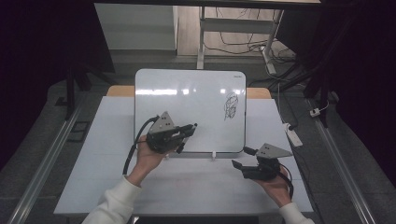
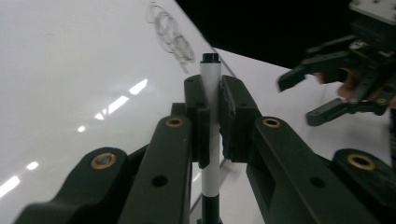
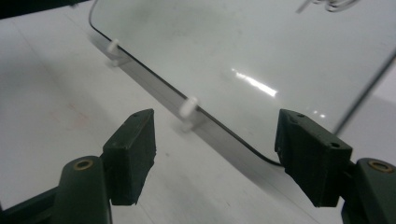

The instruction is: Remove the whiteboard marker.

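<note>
We work on one tabletop (image 1: 93,177), a pale sheet with a single whiteboard (image 1: 187,116) propped at its far edge, the board's near rim resting on two small white clips (image 3: 188,108) toward the table's middle. One black scribble (image 1: 230,105) sits near the board's right edge. We hold two grippers. The left gripper (image 1: 188,130) hovers at the board's near left corner with its jaws clamped on one marker (image 2: 210,121), a white barrel with a black tip that stands up between the pads and points toward the board; the tip does not touch the surface as far as we can judge. The right gripper (image 1: 241,157) hangs above the tabletop just off the board's near right corner, jaws spread wide with nothing between them. In our judgement the main risk is the marker pivoting in the grip: the pads hold it at one narrow band, so pressure on the tip could rotate or push the barrel back. A second risk is the board shifting on its clips if the tip presses hard while the right gripper does not brace it. A third is the left gripper's trailing cable (image 1: 132,149) dragging across the tabletop.
</note>
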{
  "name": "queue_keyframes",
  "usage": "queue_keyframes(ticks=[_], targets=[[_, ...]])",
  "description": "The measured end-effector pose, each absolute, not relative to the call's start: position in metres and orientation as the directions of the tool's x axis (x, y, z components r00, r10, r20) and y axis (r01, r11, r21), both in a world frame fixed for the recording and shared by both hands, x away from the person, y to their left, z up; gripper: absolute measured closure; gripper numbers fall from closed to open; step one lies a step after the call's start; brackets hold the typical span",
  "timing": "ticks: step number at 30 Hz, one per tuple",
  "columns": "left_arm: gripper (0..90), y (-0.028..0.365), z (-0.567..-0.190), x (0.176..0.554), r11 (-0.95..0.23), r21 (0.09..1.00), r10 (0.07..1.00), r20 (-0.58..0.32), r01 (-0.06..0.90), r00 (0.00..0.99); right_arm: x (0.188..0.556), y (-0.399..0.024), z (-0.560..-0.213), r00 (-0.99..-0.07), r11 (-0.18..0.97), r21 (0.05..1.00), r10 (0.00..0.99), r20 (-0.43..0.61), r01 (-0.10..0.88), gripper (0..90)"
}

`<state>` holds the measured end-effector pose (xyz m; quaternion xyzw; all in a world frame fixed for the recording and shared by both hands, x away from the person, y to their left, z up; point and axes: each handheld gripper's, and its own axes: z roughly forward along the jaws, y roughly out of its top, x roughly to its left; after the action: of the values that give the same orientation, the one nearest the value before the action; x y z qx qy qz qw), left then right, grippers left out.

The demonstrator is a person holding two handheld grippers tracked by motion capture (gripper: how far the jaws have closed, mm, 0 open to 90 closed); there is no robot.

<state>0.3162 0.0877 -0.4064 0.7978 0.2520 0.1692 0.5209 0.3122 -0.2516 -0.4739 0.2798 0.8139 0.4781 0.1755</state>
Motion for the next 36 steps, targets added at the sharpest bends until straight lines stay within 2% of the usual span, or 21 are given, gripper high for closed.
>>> queue_keyframes(ticks=[5, 12, 19, 26, 34, 36], targets=[[81.5, 0.074, -0.411, 0.316, -0.345, 0.912, 0.551, 0.006, 0.221, 0.835, 0.315, -0.232, -0.471, -0.794, 0.409, 0.862, 0.608, -0.011, 0.301, 30.4], [81.5, 0.056, -0.418, 0.317, -0.358, 0.907, 0.526, 0.001, 0.22, 0.851, 0.314, -0.214, -0.47, -0.823, 0.387, 0.86, 0.564, 0.064, 0.332, 31.2], [81.5, 0.038, -0.426, 0.315, -0.385, 0.899, 0.508, 0.015, 0.211, 0.861, 0.314, -0.185, -0.464, -0.837, 0.388, 0.849, 0.535, 0.11, 0.359, 36.9], [81.4, 0.026, -0.432, 0.313, -0.415, 0.888, 0.492, 0.038, 0.197, 0.87, 0.32, -0.163, -0.467, -0.832, 0.366, 0.826, 0.517, 0.203, 0.429, 46.5], [81.5, 0.023, -0.432, 0.311, -0.421, 0.888, 0.485, 0.047, 0.186, 0.873, 0.326, -0.158, -0.469, -0.818, 0.349, 0.802, 0.505, 0.274, 0.485, 67.8], [81.4, 0.022, -0.432, 0.311, -0.43, 0.885, 0.484, 0.057, 0.181, 0.873, 0.327, -0.157, -0.47, -0.812, 0.344, 0.796, 0.506, 0.29, 0.498, 69.8]])
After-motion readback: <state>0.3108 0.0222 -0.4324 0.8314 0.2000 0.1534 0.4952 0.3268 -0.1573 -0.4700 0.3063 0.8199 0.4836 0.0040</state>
